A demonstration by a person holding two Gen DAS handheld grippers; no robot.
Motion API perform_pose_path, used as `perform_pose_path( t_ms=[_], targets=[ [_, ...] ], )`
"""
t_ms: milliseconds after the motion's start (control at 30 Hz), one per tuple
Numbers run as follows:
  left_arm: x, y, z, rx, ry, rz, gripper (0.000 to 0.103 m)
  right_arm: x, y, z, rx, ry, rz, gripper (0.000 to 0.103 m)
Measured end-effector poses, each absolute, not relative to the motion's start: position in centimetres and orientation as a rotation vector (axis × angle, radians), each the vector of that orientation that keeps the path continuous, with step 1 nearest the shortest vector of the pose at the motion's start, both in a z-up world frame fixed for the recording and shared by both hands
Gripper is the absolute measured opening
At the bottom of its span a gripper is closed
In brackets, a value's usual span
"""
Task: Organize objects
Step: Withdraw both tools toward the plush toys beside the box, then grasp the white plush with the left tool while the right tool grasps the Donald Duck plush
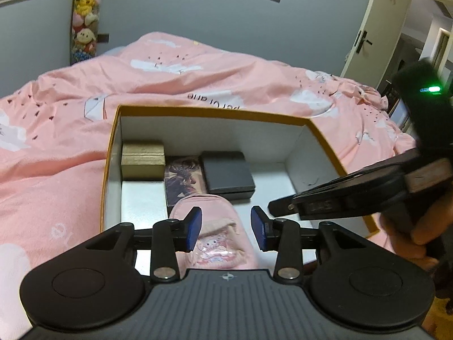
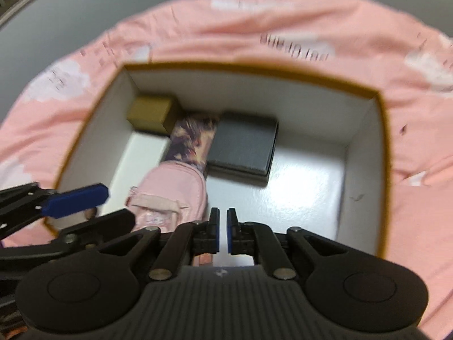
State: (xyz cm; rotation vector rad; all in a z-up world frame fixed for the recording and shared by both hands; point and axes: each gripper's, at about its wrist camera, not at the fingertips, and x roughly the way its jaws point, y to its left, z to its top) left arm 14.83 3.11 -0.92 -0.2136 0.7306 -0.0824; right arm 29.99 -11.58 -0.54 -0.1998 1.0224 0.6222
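Box with a gold rim lies open on the pink bed; inside, a gold case at ten o'clock, a black case centre, a printed card between them. Left tongs gape apart over a pink pouch; right tongs nearly together, holding nothing

The left wrist camera looks forward and down over its fingers, close above the open box on the bed. The right wrist camera looks more steeply down into the same box, also close and blurred.
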Motion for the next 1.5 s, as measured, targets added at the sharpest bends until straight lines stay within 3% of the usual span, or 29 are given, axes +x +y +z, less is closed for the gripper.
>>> perform_pose_path(
  t_ms=[133,200,500,800,933,1067,1300,1500],
  targets=[
    [13.1,2.5,0.0,-0.191,0.695,-0.088,0.045,26.3,-13.5,2.1,-0.171,0.895,0.612,0.014],
    [12.1,2.2,0.4,-0.180,0.664,-0.097,0.045,24.5,-14.4,2.7,-0.159,0.840,0.592,0.025],
    [8.0,1.2,0.2,-0.189,0.625,-0.104,0.057,17.4,-19.5,2.5,-0.124,0.707,0.493,0.031],
    [8.0,-0.6,-3.6,-0.308,0.884,-0.254,0.057,13.3,-23.9,-0.8,-0.094,0.787,0.415,0.036],
    [9.2,-1.3,-5.7,-0.345,0.987,-0.260,0.066,12.9,-24.2,-2.0,-0.073,0.811,0.416,0.040],
    [10.1,-1.2,-8.3,-0.440,1.093,-0.253,0.068,12.6,-23.8,-2.1,-0.103,0.787,0.418,0.045],
    [11.5,-1.4,-9.6,-0.532,1.133,-0.233,0.086,12.8,-23.7,-3.0,-0.141,0.799,0.403,0.046],
    [12.3,-1.9,-10.7,-0.574,1.175,-0.254,0.085,13.5,-23.7,-3.4,-0.158,0.825,0.370,0.045]
  ],
)
